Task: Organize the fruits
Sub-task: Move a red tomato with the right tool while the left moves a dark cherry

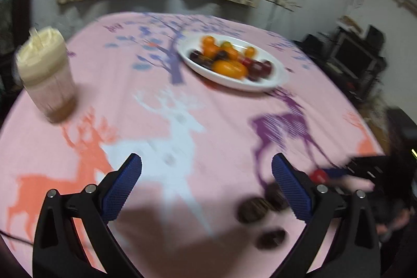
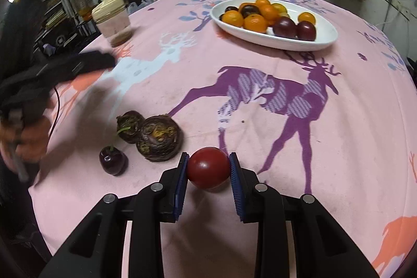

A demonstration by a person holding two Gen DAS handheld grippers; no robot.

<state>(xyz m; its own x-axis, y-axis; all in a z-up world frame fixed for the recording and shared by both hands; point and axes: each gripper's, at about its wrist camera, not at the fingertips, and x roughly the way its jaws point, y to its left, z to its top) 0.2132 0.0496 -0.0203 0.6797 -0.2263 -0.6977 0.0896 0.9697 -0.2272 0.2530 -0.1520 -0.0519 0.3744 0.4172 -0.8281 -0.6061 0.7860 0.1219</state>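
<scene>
My right gripper (image 2: 208,168) is shut on a red tomato (image 2: 208,171) low over the pink tablecloth; in the left wrist view the tomato (image 1: 319,175) shows blurred at the right. My left gripper (image 1: 207,183) is open and empty above the cloth. A white oval plate (image 2: 325,42) at the far side holds several oranges and dark plums; it also shows in the left wrist view (image 1: 276,84). Two brown water chestnuts (image 2: 159,138) and a dark cherry (image 2: 112,160) lie on the cloth left of my right gripper; in the left wrist view the chestnuts (image 1: 252,210) sit near my right finger.
A lidded plastic jar (image 2: 113,20) stands at the table's far left, also in the left wrist view (image 1: 45,77). The left gripper (image 2: 65,69) appears blurred at the left of the right wrist view. The round table's edge (image 2: 36,199) runs close on the near side.
</scene>
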